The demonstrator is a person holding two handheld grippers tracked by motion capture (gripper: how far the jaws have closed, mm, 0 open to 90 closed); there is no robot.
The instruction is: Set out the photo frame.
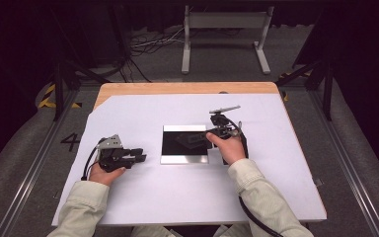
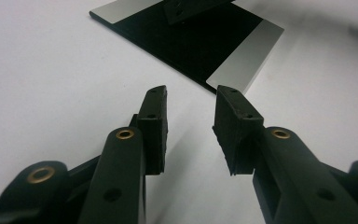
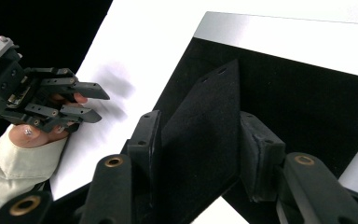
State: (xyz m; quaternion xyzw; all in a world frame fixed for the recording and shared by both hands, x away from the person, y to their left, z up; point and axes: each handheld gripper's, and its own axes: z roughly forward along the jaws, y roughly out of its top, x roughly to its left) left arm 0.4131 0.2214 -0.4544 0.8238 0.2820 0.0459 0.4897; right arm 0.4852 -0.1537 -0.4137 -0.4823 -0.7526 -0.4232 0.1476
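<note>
A white sheet (image 1: pixel 143 197) is covering the table, giving a plain work surface. The black square tray with silver end strips (image 1: pixel 185 159) is lying at its centre. The right gripper (image 3: pixel 200 140) is pinching a flat black plate with small holes (image 3: pixel 205 140) above it, tilted for lifting, I judge. The left gripper (image 2: pixel 191 121) is resting aside, jaws spread, empty.

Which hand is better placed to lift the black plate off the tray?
Right. Its tongs are closed on the black plate above the tray; the left tongs are open and empty, away from the tray.
</note>
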